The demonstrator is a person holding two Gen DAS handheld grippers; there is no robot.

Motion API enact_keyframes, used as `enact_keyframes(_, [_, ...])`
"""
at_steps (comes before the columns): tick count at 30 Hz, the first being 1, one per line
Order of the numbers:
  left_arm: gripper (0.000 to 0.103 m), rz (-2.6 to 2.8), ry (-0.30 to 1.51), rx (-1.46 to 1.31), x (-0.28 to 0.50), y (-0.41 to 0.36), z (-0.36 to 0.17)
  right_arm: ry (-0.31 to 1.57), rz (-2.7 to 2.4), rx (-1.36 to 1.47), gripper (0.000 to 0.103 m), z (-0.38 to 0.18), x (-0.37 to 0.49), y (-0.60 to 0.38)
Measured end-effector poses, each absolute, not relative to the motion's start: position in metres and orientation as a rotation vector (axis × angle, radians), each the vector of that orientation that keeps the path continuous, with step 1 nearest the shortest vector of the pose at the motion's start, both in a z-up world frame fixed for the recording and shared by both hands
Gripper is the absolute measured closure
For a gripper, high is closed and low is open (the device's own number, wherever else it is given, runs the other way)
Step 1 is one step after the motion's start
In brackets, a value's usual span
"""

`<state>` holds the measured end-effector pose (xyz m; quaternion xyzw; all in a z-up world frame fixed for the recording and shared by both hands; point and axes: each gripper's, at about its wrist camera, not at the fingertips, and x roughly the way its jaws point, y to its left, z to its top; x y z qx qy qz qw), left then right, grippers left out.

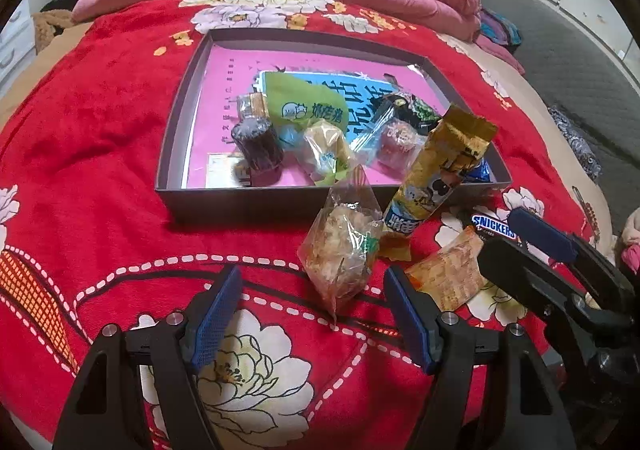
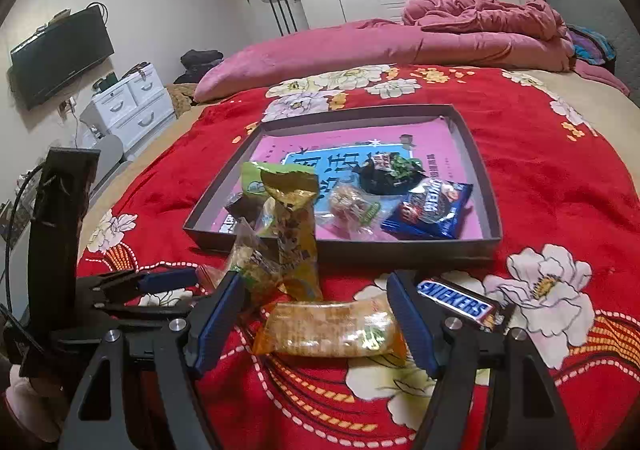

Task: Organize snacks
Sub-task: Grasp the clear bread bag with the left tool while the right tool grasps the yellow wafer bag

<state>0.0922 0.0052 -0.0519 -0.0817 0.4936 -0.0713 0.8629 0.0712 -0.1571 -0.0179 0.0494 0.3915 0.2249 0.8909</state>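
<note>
In the left wrist view my left gripper (image 1: 316, 310) is open over the red floral blanket. A clear-wrapped pastry (image 1: 340, 250) lies between its fingertips, touching neither pad. A yellow packet (image 1: 436, 165) leans on the front rim of the grey box (image 1: 176, 121). In the right wrist view my right gripper (image 2: 314, 314) is open around an orange cracker pack (image 2: 328, 326) lying crosswise; the pads do not press on it. A Snickers bar (image 2: 456, 300) lies just outside its right finger. Several snacks sit in the grey box (image 2: 332, 250), among them a blue packet (image 2: 430, 209) and a green packet (image 1: 304, 105).
The two grippers are close: the right gripper (image 1: 520, 250) shows at the left view's right edge. A pink quilt (image 2: 480, 21) and pillow (image 2: 320, 53) lie behind the box. White drawers (image 2: 132, 105) and a wall television (image 2: 60, 53) stand left of the bed.
</note>
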Motion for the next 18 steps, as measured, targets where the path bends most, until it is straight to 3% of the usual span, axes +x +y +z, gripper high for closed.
enact_keyframes(10, [0.028,-0.173,1.051,-0.189,0.099,0.009,-0.058,0.803,0.486,0.113,0.030,-0.023,0.095,-0.147])
enact_keyframes(18, [0.028,-0.193,1.059,-0.188,0.104,0.003,-0.061,0.803,0.554,0.074,0.056,-0.028,0.105,-0.128])
